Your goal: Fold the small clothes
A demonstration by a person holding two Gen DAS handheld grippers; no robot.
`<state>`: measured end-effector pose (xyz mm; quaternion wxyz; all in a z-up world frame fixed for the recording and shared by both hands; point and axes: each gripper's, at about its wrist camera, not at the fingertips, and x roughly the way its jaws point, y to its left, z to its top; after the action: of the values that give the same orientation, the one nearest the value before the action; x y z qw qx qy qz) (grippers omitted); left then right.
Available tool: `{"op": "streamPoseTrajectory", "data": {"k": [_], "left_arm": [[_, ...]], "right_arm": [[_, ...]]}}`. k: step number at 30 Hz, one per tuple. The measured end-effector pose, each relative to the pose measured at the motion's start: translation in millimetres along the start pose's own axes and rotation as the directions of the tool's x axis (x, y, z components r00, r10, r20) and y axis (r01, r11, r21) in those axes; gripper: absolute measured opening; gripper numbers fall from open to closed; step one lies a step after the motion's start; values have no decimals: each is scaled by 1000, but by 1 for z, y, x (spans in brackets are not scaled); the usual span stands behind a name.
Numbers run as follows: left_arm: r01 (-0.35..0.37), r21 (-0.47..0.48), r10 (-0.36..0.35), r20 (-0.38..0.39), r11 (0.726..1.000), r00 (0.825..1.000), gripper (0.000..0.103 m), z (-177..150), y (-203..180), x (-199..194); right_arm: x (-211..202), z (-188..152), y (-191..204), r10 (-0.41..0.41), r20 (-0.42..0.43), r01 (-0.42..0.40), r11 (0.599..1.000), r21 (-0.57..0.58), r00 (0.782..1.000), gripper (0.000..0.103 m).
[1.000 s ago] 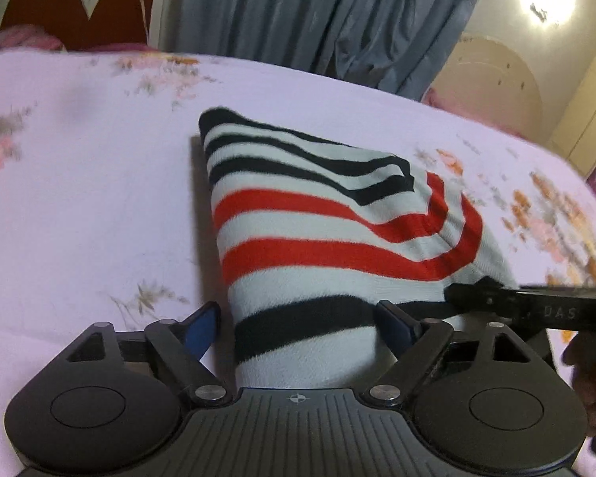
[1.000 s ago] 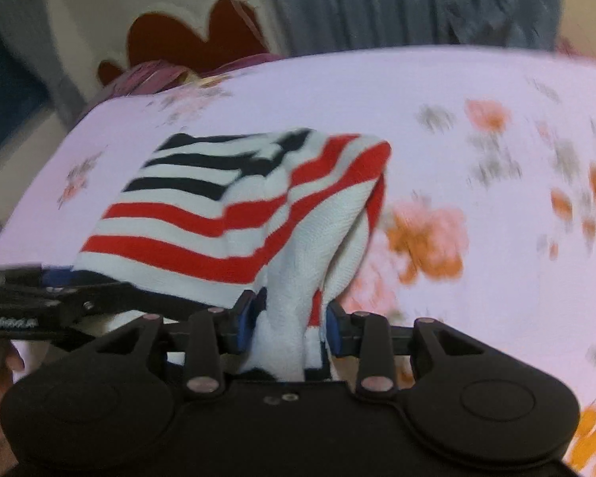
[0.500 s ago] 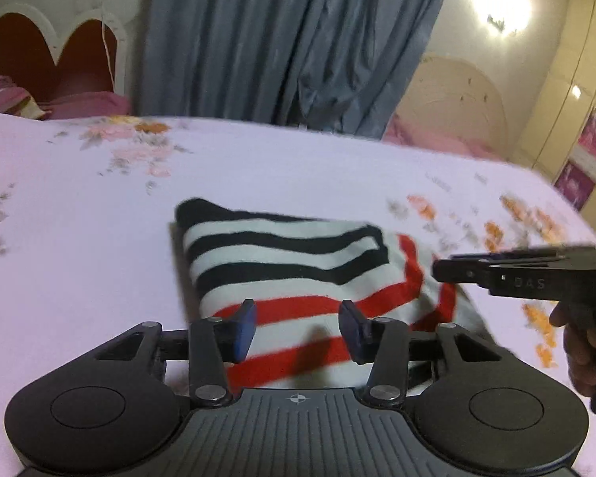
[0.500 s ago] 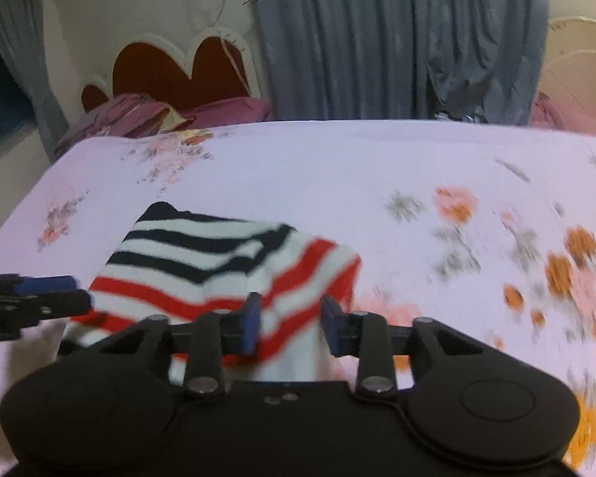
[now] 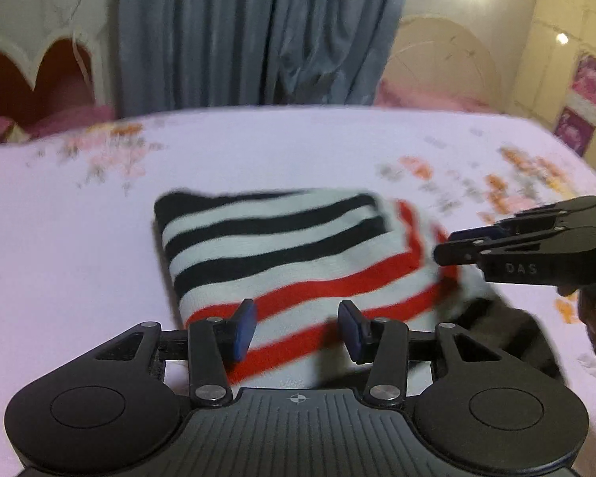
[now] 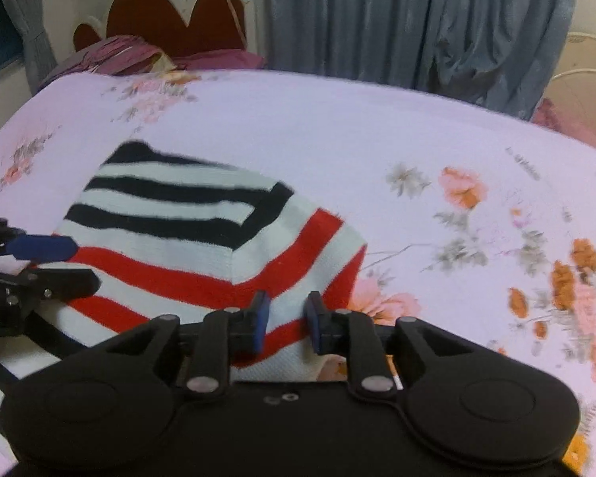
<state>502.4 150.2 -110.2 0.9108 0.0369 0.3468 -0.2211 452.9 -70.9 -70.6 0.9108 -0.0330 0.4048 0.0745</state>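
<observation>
Striped garment lies folded on the floral bedsheet, black bands far, red near. Left gripper has just narrowed to part-open and grips nothing; right gripper, partly open too, no longer pinches the cloth it held a second ago. Both now hover above the released fold, which looks complete.

My two wrist cameras look down at a slant across the bed toward its curtained far edge (both close), sharing the striped garment.
</observation>
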Motion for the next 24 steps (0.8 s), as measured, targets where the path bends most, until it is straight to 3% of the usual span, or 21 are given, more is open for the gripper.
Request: {"op": "streamPoseTrajectory", "data": {"k": [5, 6, 9, 11, 15, 18, 21, 24], "left_arm": [[32, -5, -32, 20, 999, 999, 44, -27, -13, -46], [51, -9, -51, 6, 999, 999, 38, -36, -16, -50], [-12, 77, 13, -19, 997, 1000, 38, -57, -32, -55], [-12, 51, 14, -40, 999, 999, 38, -65, -32, -53], [-45, 67, 48, -42, 997, 998, 38, -75, -38, -52], [-52, 53, 54, -43, 997, 998, 38, -78, -40, -73], [-57, 23, 58, -57, 998, 997, 38, -90, -41, -89], [-72, -5, 72, -73, 997, 995, 38, -99, -41, -85]], "right_arm": [[-50, -28, 12, 75, 31, -73, 994, -81, 997, 21], [-56, -36, 18, 82, 19, -80, 991, -109, 996, 21], [-62, -56, 30, 49, -6, -49, 983, -178, 999, 18], [-54, -67, 32, -21, -26, 14, 974, -228, 999, 17], [-46, -70, 32, -40, -15, 35, 971, -236, 999, 17], [-54, -66, 37, -49, -6, 46, 971, -237, 999, 17], [-77, -70, 40, -8, 25, 13, 976, -218, 1000, 17], [-85, -82, 40, 12, 0, -12, 980, -201, 1000, 16]]}}
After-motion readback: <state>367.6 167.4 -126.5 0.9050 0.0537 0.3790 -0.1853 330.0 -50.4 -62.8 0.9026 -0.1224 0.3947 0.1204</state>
